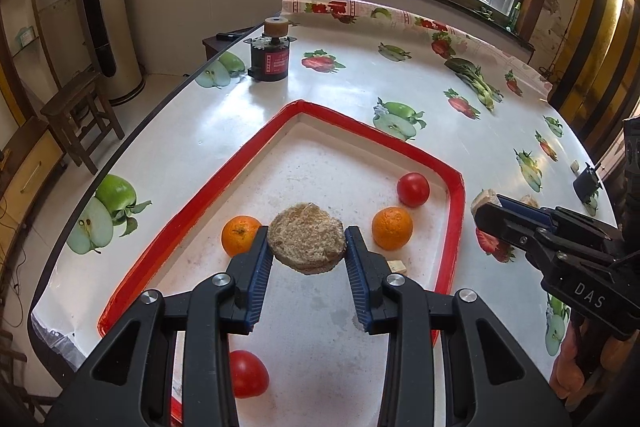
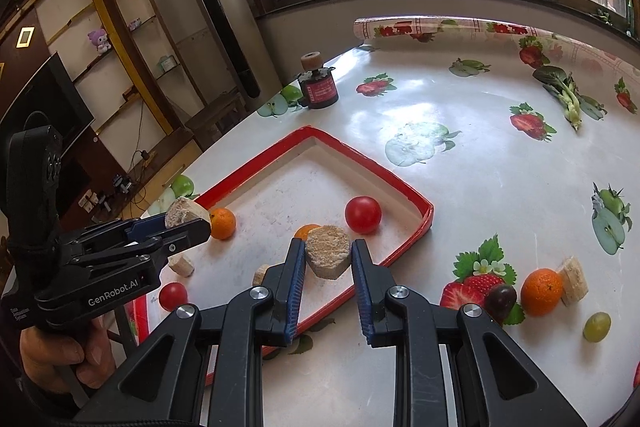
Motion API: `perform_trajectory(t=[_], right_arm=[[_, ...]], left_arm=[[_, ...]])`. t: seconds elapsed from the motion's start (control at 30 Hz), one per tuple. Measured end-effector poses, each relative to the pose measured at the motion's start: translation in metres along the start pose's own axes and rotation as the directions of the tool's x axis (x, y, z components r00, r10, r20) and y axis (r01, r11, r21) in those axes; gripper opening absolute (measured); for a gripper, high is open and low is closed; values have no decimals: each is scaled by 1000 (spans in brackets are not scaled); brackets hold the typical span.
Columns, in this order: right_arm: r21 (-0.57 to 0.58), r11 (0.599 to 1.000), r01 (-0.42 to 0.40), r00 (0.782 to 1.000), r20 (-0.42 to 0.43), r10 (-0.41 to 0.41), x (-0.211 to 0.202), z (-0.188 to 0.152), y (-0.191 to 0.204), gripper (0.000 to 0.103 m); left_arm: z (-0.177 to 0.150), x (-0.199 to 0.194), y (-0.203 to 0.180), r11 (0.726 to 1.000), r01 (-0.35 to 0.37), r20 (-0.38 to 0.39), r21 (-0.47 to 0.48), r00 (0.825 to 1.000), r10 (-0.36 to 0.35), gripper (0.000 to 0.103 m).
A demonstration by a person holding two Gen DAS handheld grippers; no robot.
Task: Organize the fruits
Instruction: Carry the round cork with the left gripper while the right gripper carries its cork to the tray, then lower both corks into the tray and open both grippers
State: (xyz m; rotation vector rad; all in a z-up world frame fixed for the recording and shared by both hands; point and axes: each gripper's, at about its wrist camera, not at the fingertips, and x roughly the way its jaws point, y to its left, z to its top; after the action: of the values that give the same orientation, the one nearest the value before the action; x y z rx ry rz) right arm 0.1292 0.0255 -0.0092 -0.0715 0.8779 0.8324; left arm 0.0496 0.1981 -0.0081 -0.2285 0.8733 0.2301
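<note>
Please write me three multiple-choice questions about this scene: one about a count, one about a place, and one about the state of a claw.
1. How many oranges lie in the red tray? A one; B two; C four.
2. Where is the green grape? A in the tray; B on the table, outside the tray; C in a claw.
3. What is the state of the left claw? A open and empty; B shut on a brown slice; C out of view.

Answers: B, two oranges show inside the rim. B, the grape rests on the table beside the tray. B, both fingers press the slice's sides.
</note>
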Motion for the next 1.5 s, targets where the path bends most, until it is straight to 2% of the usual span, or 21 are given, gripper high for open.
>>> perform_trajectory(t=[0.3,0.43,0.63,0.87,1.07,1.37,1.5], right_arm=[[1,1000,11,999,-41,-11,28,11,-9,24],[-34,999,17,997,-80,-20,39,9,-6,24],[-34,999,33,992,-121,-37,55,7,-14,24],[-35,999,27,992,-123,-31,60,8,-18,24],[-25,1000,14,993,-120,-17,61,8,-19,24],[-15,1000,12,993,-121,-14,60,8,-19,26],[-13,1000,6,994,-105,-7,52,6,-17,36]], left_arm=[[22,30,-8,1000,3,-39,-1,999,-3,34],[28,47,-11,1000,2,-65,-3,998,-2,34],[30,72,-18,1000,7,-113,-3,994,-7,33],[27,89,-16,1000,0,-154,-12,988,-2,34],[26,91,-13,1000,-13,-174,-17,985,10,34],[22,78,-6,999,-25,-165,-46,986,17,37],[19,63,-4,998,-28,-137,-54,990,21,50]])
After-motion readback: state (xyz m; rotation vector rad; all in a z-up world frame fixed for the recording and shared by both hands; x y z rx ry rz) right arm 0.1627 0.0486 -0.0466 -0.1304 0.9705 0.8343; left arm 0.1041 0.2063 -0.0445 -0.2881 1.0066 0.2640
